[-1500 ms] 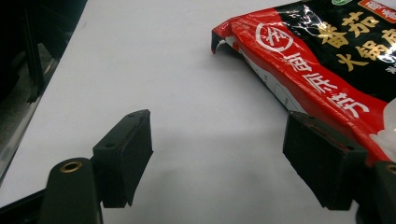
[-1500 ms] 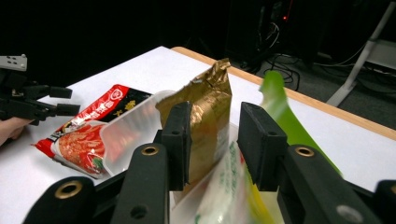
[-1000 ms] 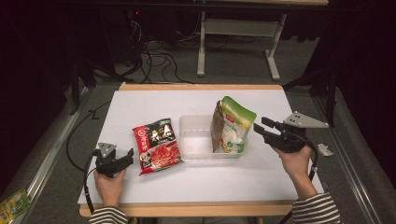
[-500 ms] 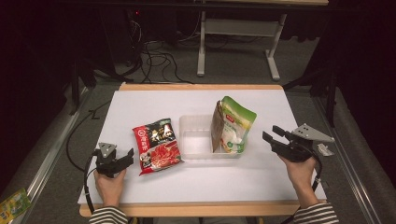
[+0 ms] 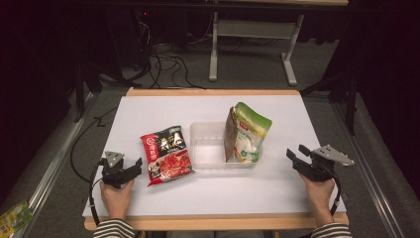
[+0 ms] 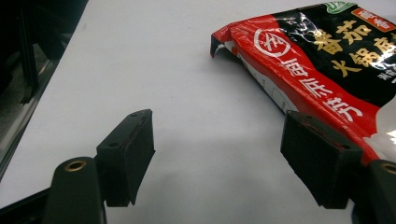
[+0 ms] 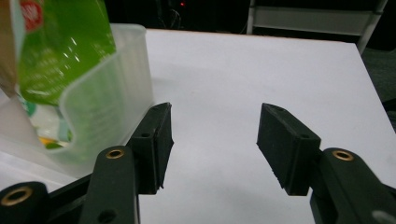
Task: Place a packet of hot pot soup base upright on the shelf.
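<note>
We have the green pouch (image 5: 246, 133) standing in the bin (image 5: 208, 148), the red packet (image 5: 166, 154) on the table (image 5: 158, 106) remains, both tools (image 5: 137, 162) (image 5: 292, 154) open and empty.

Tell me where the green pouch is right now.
In the high view the green pouch stands upright in the right end of the clear tub, mid-table.

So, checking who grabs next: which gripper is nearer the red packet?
Left. The left gripper sits right beside the red packet; the right gripper is beyond the tub.
</note>
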Tool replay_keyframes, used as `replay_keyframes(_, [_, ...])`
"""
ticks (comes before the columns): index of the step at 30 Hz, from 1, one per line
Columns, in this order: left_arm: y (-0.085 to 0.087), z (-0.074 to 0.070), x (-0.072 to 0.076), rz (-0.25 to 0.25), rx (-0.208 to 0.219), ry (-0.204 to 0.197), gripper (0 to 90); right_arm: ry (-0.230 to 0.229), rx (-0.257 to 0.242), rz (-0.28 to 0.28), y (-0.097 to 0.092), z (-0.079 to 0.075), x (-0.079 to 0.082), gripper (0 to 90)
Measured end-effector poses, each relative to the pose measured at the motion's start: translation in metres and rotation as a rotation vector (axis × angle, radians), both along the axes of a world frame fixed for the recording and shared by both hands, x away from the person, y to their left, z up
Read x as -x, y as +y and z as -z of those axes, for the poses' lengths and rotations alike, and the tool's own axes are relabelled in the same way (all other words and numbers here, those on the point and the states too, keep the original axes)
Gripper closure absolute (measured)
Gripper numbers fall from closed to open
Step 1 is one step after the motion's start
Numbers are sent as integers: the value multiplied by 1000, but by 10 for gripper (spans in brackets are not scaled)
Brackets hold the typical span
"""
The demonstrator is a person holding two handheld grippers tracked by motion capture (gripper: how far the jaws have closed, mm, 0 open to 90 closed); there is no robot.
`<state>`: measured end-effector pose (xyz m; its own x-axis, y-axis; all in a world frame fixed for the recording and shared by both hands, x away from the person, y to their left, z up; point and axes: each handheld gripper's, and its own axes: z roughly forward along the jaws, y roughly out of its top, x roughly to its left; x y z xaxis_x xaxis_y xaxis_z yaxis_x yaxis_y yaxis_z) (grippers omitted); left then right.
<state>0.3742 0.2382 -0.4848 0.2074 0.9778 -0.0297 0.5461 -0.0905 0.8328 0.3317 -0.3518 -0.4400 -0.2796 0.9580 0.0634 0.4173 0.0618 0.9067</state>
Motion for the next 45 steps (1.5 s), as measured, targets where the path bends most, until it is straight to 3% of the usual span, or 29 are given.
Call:
replay_keyframes(12, [6, -4, -3, 58, 61, 48, 309, 38, 56, -6, 4, 29, -6, 465])
replay_keyframes(15, [6, -12, 0, 70, 79, 35, 323, 40, 62, -7, 3, 32, -6, 465])
replay_keyframes(18, [2, -22, -1, 101, 62, 44, 331, 43, 41, 1, 1, 33, -5, 465])
replay_keyframes(24, [-13, -33, -8, 149, 46, 88, 335, 37, 61, 0, 3, 34, -4, 468])
replay_keyframes(28, [-22, -33, -14, 153, 6, 117, 376, 17, 54, -1, 1, 35, -3, 468])
replay_keyframes(38, [-39, -30, -30, 150, -44, 185, 498, 8, 64, 3, 3, 35, -1, 469])
replay_keyframes(43, [-43, -27, -35, 136, -16, 201, 579, -1, 93, -5, 6, 35, 0, 469])
replay_keyframes(45, [-44, -26, -35, 126, -22, 199, 628, -3, 94, -5, 6, 35, 0, 469])
